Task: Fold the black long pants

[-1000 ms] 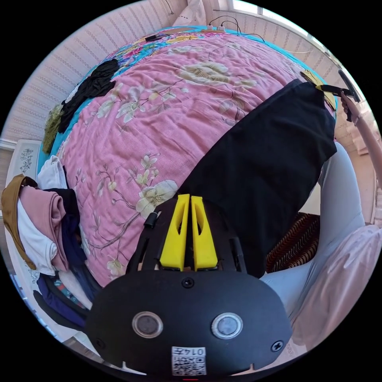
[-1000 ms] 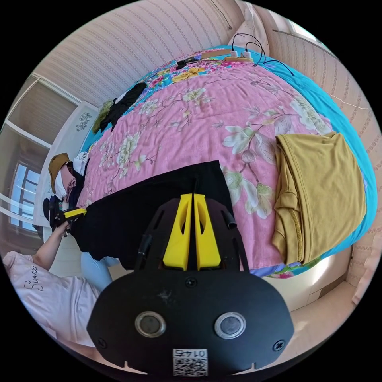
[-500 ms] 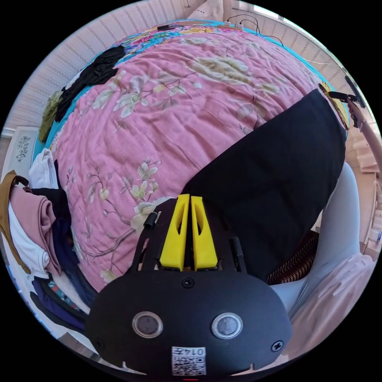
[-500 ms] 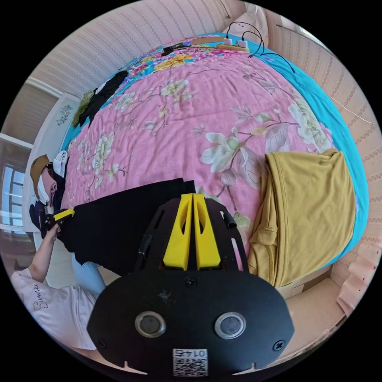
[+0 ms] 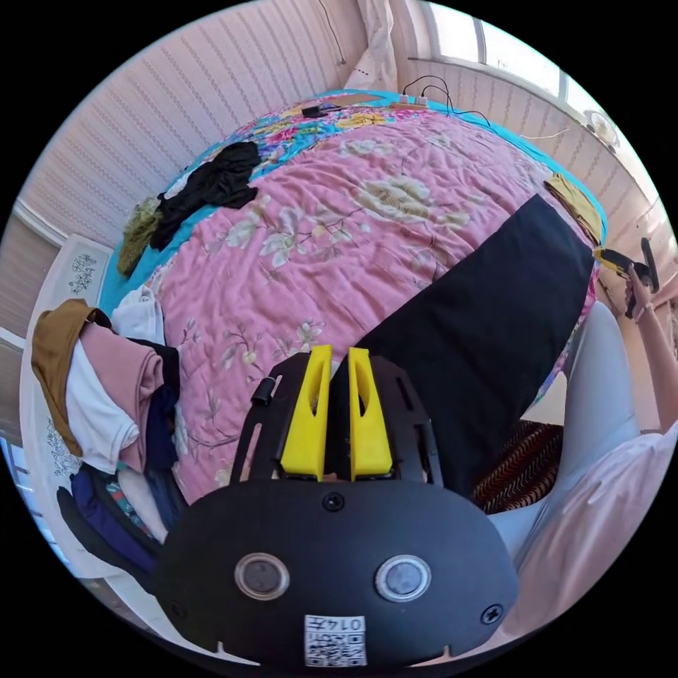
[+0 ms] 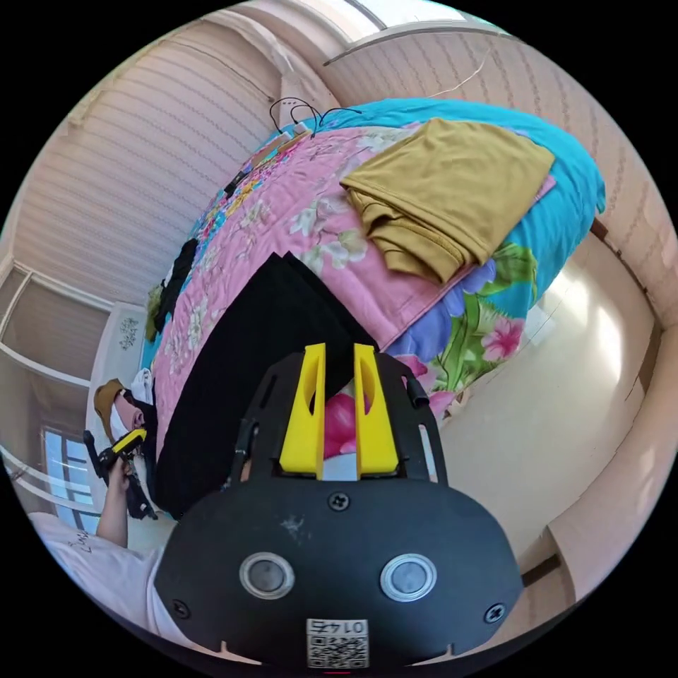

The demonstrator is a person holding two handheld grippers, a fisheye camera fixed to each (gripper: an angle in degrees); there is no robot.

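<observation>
The black long pants (image 5: 487, 318) lie flat as one long strip along the near edge of the bed (image 5: 332, 212), on the pink flowered quilt, with their near side hanging a little over the edge. Both tools are off the cloth. The left tool (image 5: 337, 357) hovers over one end of the strip with its jaws a little apart and nothing between them. The right tool (image 6: 332, 353) is lifted clear past the other end, jaws parted too, with only the bed's side showing in the gap.

By my reckoning a fold has just been laid and the next one is due. To do it well, I'd have each tool take a corner of one end, pinching all the layers together, then carry that end evenly along the strip so the edges line up. The folded mustard garment (image 6: 445, 191) sits near the far end, so the carry should stay clear of it.
</observation>
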